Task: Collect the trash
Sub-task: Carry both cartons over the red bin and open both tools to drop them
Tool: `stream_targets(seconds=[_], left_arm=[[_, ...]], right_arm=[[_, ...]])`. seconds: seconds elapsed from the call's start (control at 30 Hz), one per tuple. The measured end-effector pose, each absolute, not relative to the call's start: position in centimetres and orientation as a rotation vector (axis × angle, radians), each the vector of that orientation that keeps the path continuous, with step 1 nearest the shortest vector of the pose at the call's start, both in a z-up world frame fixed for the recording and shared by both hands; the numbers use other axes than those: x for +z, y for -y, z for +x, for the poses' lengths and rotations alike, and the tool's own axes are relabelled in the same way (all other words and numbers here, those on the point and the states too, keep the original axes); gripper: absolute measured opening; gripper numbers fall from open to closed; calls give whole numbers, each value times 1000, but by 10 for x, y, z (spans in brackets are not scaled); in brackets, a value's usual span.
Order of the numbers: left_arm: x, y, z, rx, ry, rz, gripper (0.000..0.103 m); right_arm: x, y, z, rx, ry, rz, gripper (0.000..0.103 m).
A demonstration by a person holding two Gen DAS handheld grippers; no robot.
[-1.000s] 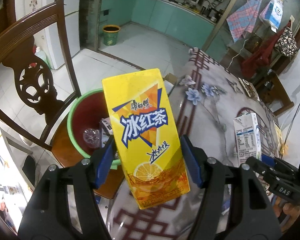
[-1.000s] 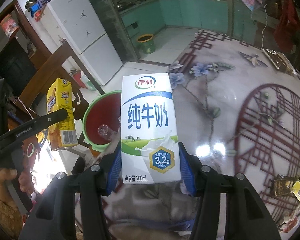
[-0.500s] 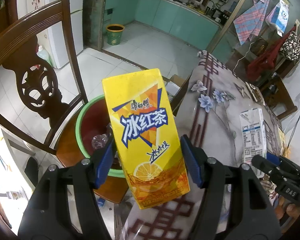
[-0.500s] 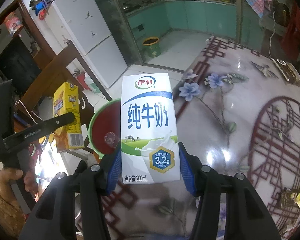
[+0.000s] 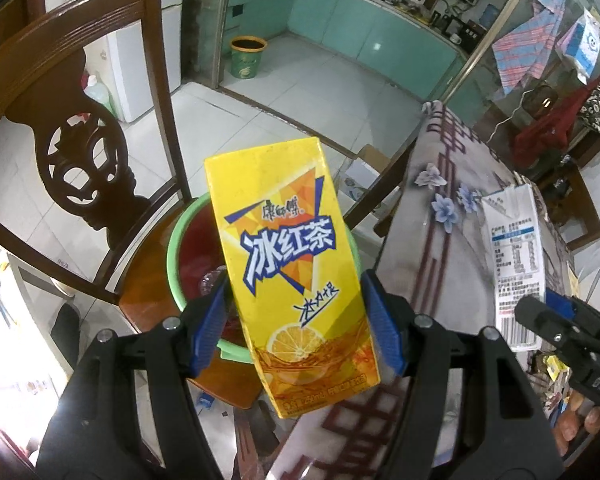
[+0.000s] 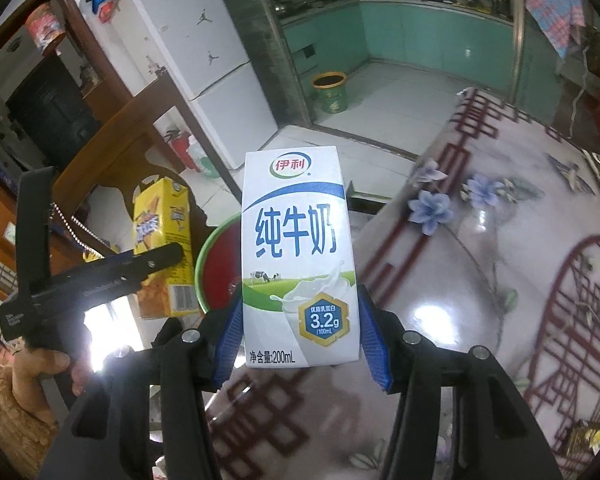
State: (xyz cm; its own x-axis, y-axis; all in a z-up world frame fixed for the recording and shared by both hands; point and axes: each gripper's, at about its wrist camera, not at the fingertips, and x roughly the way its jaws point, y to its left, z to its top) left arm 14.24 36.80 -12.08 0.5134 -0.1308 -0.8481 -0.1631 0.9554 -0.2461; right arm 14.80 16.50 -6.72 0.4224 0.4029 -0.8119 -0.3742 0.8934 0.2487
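Centrally, the left gripper (image 5: 296, 320) clamps a yellow iced-tea carton (image 5: 290, 268); the right gripper (image 6: 300, 328) clamps a white milk carton (image 6: 298, 256); both now sit closer over the green-rimmed red basin (image 5: 176, 248) than before.

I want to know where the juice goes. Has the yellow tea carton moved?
Yes. The yellow tea carton has moved toward the green-rimmed red basin on the wooden chair, now overlapping it more.

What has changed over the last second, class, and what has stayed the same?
Both grippers carried their cartons off the table toward the green-rimmed basin on the chair. The left gripper stays clamped on the yellow tea carton, the right gripper on the milk carton.
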Motion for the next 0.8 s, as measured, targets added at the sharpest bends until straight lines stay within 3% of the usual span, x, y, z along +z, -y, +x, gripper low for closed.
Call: stream_targets(seconds=[0.6, 0.67, 0.7, 0.73, 0.8], left_arm=[[-149, -397, 159, 71, -1097, -389, 63], [-151, -398, 161, 68, -1102, -389, 63], [-151, -398, 162, 63, -1105, -388, 65], [-152, -398, 164, 65, -1107, -386, 66], [-148, -399, 165, 71, -1092, -392, 76]], right_arm=[[-110, -230, 193, 591, -1119, -30, 52], [-114, -229, 198, 594, -1124, 0, 55], [-114, -227, 200, 591, -1125, 18, 66], [-114, -224, 202, 573, -1122, 34, 70], [-110, -218, 203, 545, -1102, 41, 70]])
